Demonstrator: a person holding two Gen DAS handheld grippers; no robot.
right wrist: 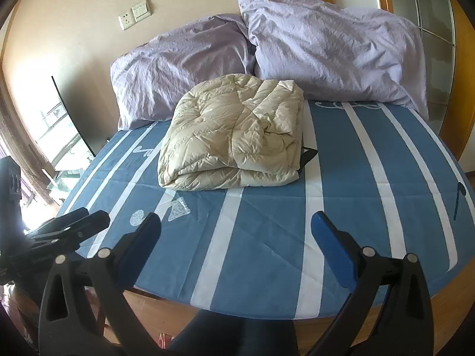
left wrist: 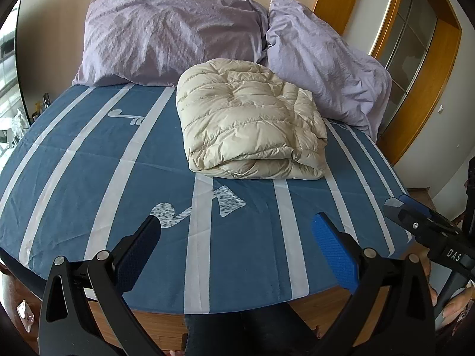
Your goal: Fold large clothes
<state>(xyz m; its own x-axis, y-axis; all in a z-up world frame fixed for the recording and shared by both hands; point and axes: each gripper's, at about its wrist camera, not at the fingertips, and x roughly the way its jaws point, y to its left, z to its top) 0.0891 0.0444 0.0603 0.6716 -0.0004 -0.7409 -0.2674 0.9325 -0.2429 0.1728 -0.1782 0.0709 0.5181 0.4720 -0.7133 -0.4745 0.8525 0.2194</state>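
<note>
A cream puffer jacket (left wrist: 252,121) lies folded into a thick bundle on the bed (left wrist: 89,160), toward the far side and just in front of two lilac pillows. Its rolled edge faces the near side, and in the right wrist view a dark strap (right wrist: 308,155) pokes out at its right edge. The larger pillow (left wrist: 169,34) leans against the wall on the far left; the second pillow (left wrist: 326,59) stands on the far right, touching the jacket's far corner. The bed is covered with a blue sheet with white stripes and white music-note shapes.

Both pairs of tongs hang over the near edge of the bed, well apart from the jacket. The left tongs (left wrist: 236,222) are spread wide and hold nothing. The right tongs (right wrist: 236,222) are spread wide too, also empty. A light switch and socket (right wrist: 135,13) sit on the wall above the pillows.
</note>
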